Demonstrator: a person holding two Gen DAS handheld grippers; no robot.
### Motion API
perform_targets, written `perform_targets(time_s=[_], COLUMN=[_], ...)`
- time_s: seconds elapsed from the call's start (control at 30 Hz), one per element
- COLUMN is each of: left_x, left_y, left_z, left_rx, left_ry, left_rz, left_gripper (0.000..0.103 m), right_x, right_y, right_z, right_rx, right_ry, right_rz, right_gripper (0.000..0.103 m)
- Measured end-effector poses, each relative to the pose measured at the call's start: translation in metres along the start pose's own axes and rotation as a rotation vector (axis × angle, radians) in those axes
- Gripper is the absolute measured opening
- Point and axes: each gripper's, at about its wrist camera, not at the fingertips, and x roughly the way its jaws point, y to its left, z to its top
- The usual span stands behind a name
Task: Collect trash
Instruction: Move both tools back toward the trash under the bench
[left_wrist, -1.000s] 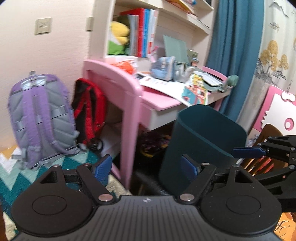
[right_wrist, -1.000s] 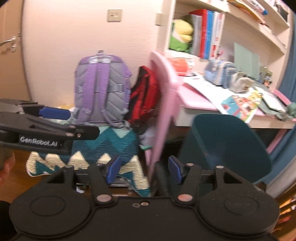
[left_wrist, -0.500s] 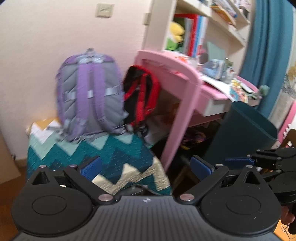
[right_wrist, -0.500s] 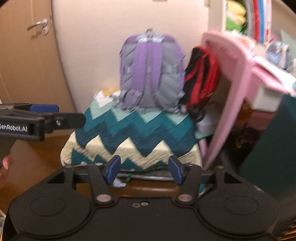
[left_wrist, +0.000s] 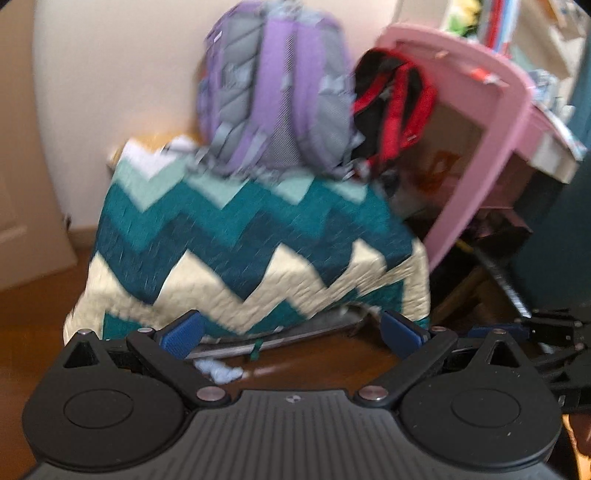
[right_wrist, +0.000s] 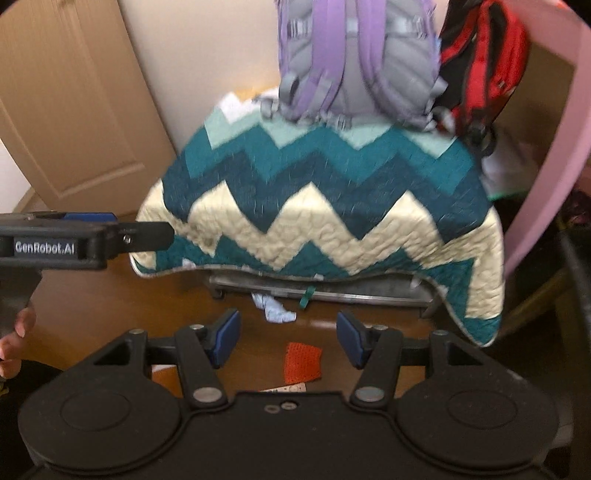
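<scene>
Orange mesh scrap (right_wrist: 302, 362) lies on the wooden floor (right_wrist: 110, 310) between the right tongs (right_wrist: 288, 338), whose jaws stand apart and empty. Pale blue wad (right_wrist: 275, 309) sits at 12 o'clock, below the quilt (right_wrist: 332, 206). Left tongs (left_wrist: 291, 330) have just opened wide, nothing between them. Best lower straight, then pinch the mesh flat.

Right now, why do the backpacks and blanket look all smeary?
Left wrist view: motion blur smears the purple backpack and zigzag blanket; the gripper itself stays sharp. Right wrist view: milder blur, and fisheye bends the door.
</scene>
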Motion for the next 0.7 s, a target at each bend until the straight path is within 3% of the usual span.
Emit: perform_targets(time_s=[0.4, 0.7], left_x=[0.135, 0.235], left_y=[0.069, 0.101], left_z=[-0.052, -0.098], left_rx=[-0.156, -0.215], left_ry=[0.154, 0.236], left_rz=[0.139, 0.205], left_gripper=[0.103, 0.103], right_x=[0.161, 0.272], right_y=[-0.009, -0.009], right_z=[-0.024, -0.058], right_rx=[0.052, -0.067], right_ry=[0.177, 0.319], right_rz=[0.016, 0.019], right_gripper=[0.057, 0.057])
